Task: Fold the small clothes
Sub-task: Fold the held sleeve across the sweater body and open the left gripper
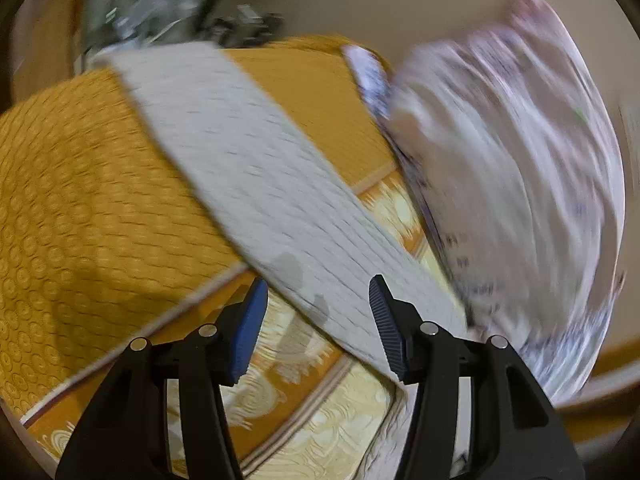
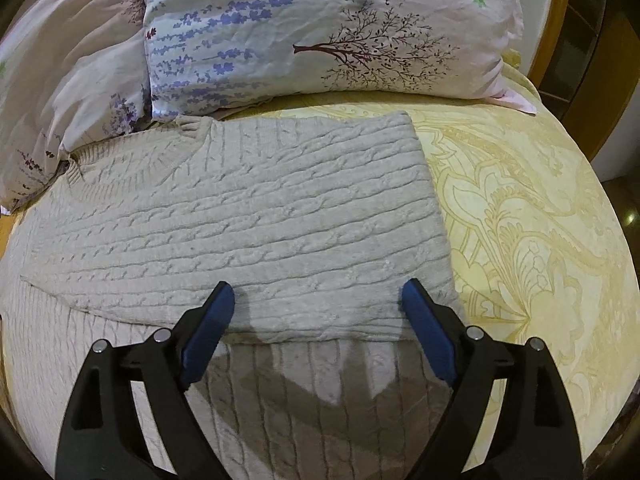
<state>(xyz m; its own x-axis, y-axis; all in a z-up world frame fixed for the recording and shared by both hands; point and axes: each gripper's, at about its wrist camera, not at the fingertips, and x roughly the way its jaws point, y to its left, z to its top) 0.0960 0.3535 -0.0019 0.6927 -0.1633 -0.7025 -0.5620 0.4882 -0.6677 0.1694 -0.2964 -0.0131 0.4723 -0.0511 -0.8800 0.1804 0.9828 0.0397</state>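
Note:
A light grey cable-knit sweater (image 2: pixel 248 216) lies flat on the bed, its sleeve folded across the body and its neckline toward the pillows. My right gripper (image 2: pixel 318 304) is open and empty, just above the folded sleeve's near edge. In the blurred left wrist view the sweater (image 1: pixel 256 184) runs as a long grey band across the bedspread. My left gripper (image 1: pixel 318 296) is open and empty, above the band's near end.
Two floral pillows (image 2: pixel 320 32) lie against the sweater's far edge; they show blurred at the right of the left wrist view (image 1: pixel 500 168). The bedspread is orange (image 1: pixel 80 208) and pale yellow patterned (image 2: pixel 520 220). A wooden frame (image 2: pixel 560 20) stands at the far right.

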